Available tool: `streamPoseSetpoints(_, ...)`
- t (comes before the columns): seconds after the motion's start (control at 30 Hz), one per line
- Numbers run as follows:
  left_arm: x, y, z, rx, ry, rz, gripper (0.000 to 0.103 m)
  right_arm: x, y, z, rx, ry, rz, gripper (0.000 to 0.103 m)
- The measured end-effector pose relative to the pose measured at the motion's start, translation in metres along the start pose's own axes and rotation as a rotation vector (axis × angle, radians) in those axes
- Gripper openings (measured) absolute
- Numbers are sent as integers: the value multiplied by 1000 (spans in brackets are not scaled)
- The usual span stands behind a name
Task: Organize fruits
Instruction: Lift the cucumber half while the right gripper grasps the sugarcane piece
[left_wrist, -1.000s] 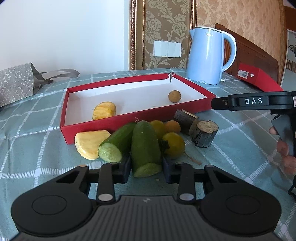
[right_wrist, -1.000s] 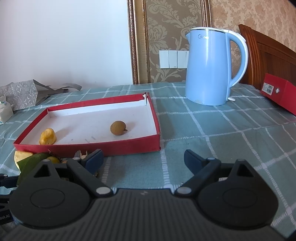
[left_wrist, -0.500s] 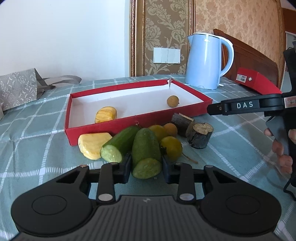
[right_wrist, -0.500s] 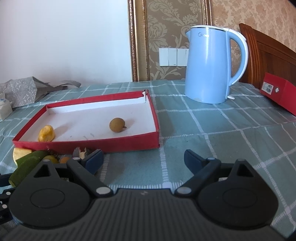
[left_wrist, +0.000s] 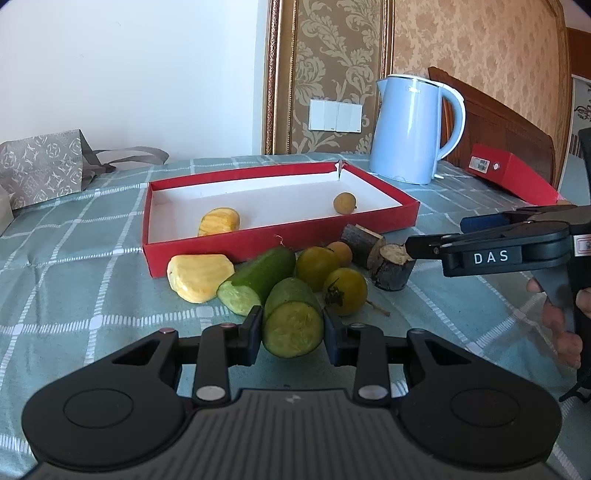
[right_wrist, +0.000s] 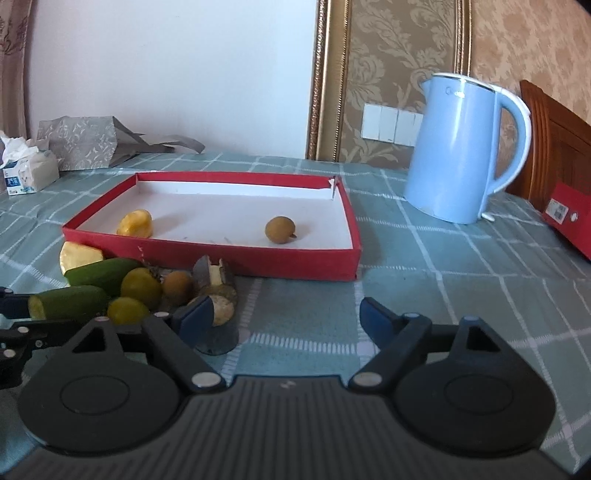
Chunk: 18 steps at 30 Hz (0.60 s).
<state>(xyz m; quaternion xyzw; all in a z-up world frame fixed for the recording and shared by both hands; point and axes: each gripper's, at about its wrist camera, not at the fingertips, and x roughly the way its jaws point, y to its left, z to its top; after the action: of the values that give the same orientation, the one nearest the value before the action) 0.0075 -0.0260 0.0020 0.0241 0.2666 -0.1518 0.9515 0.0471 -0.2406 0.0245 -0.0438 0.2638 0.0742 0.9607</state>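
My left gripper (left_wrist: 293, 330) is shut on a short green cucumber piece (left_wrist: 293, 319), its cut face toward the camera, held just above the cloth. Behind it lie a second cucumber piece (left_wrist: 256, 278), a yellow fruit piece (left_wrist: 199, 277), two green-yellow round fruits (left_wrist: 345, 291), a small brown longan (left_wrist: 341, 253) and two wood stubs (left_wrist: 391, 267). The red tray (left_wrist: 280, 236) holds a yellow piece (left_wrist: 218, 221) and a longan (left_wrist: 344, 202). My right gripper (right_wrist: 286, 319) is open and empty, next to the wood stub (right_wrist: 218, 306), right of the fruit pile.
A blue kettle (left_wrist: 415, 129) stands behind the tray's right end. A red box (left_wrist: 511, 177) lies at the far right by a wooden chair. A grey gift bag (left_wrist: 40, 170) and a tissue pack (right_wrist: 29, 173) sit at the far left.
My left gripper has lifted and pulled back with the cucumber piece. My right gripper has swung left, closer to the wood stubs and the fruit pile.
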Motion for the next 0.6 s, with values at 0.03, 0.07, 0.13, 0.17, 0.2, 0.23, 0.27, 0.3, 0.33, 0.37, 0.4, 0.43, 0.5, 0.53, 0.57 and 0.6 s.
streamPoseSetpoints(0.03, 3, -1, 0, 6, 7, 2, 33, -2, 0, 1, 3, -9, 11, 83)
streamPoseSetpoints(0.07, 6, -2, 0, 10, 19, 3, 33, -4, 0, 1, 7, -22, 20, 83)
streamPoseSetpoints(0.13, 6, -2, 0, 12, 15, 4, 33, -5, 1, 2, -2, -29, 18, 83)
streamPoseSetpoints(0.17, 7, -2, 0, 10, 13, 3, 33, -4, 2, 2, -8, -22, 18, 83)
streamPoseSetpoints(0.2, 7, -3, 1, 10, 12, 5, 33, -2, 3, 2, -10, -12, 20, 83)
streamPoseSetpoints(0.23, 8, -3, 1, 13, 13, 7, 33, -1, 4, 1, -13, -5, 23, 83)
streamPoseSetpoints(0.27, 8, -4, 0, 19, 14, 11, 33, 0, 5, 1, -17, -3, 26, 83)
streamPoseSetpoints(0.3, 7, -4, 0, 21, 12, 13, 33, -1, 5, 0, -19, -3, 28, 83)
streamPoseSetpoints(0.33, 6, -4, 0, 19, 4, 16, 33, -1, 6, 0, -23, -5, 25, 83)
streamPoseSetpoints(0.37, 4, -4, 0, 17, -9, 18, 33, -1, 6, 0, -25, -6, 25, 83)
streamPoseSetpoints(0.4, 1, -4, -1, 20, -24, 19, 33, -1, 5, 0, -25, -6, 26, 83)
streamPoseSetpoints(0.43, -3, -4, -1, 23, -38, 20, 33, -1, 6, 0, -25, -7, 26, 83)
streamPoseSetpoints(0.5, -7, -2, -3, 18, -43, 15, 33, -2, 6, -1, -32, -7, 41, 83)
streamPoseSetpoints(0.53, -7, -2, -3, 14, -42, 12, 33, -3, 7, -1, -41, -8, 48, 82)
streamPoseSetpoints(0.57, -8, -1, -3, 13, -39, 9, 33, -4, 9, -2, -56, -8, 53, 81)
streamPoseSetpoints(0.6, -8, -1, -3, 11, -35, 5, 33, -4, 12, -2, -73, -8, 60, 81)
